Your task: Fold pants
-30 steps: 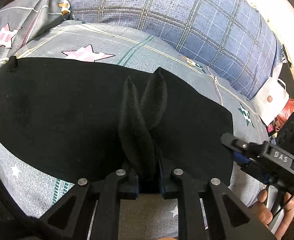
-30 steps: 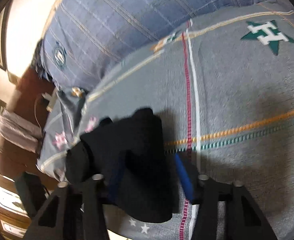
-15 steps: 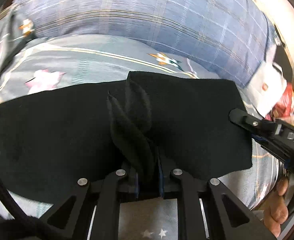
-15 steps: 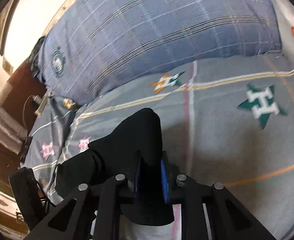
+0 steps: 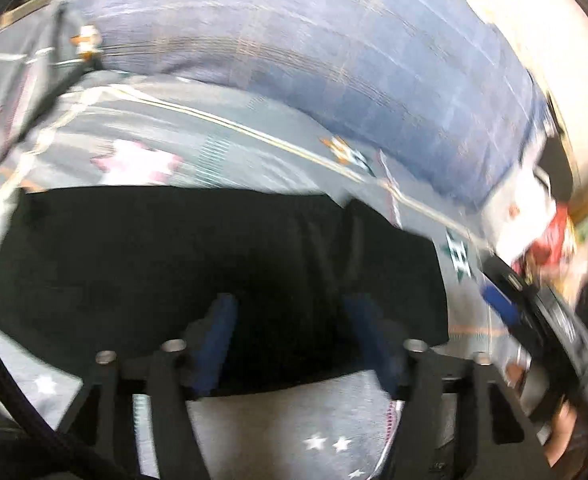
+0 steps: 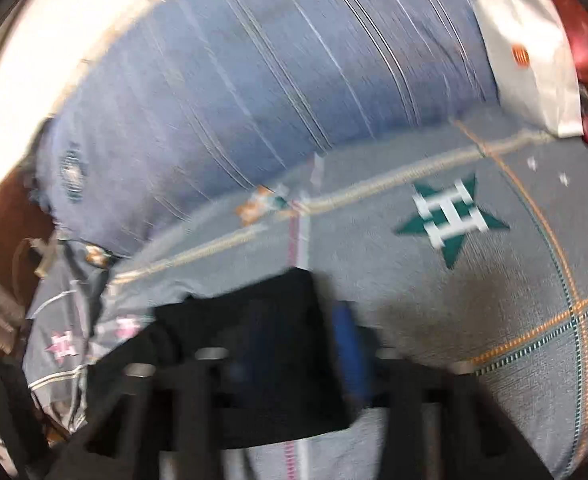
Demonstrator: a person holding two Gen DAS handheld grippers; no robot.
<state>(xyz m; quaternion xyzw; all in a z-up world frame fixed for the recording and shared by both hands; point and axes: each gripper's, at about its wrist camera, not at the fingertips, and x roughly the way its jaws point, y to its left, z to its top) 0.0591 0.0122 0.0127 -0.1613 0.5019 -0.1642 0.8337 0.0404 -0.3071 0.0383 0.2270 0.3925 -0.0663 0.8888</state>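
Black pants (image 5: 222, 264) lie flat across a grey star-patterned bedsheet (image 5: 254, 148), laid out in a wide band so the next fold has a smooth base. The left gripper (image 5: 294, 344) hangs above the near edge, its blue-padded jaws opening with no cloth pinched between them. The right gripper (image 6: 305, 344) stands over the garment's right end, jaws likewise opening and free of fabric. A blue plaid quilt (image 6: 254, 80) is bunched behind, and a white bag (image 6: 533, 56) sits at the bed's far corner.
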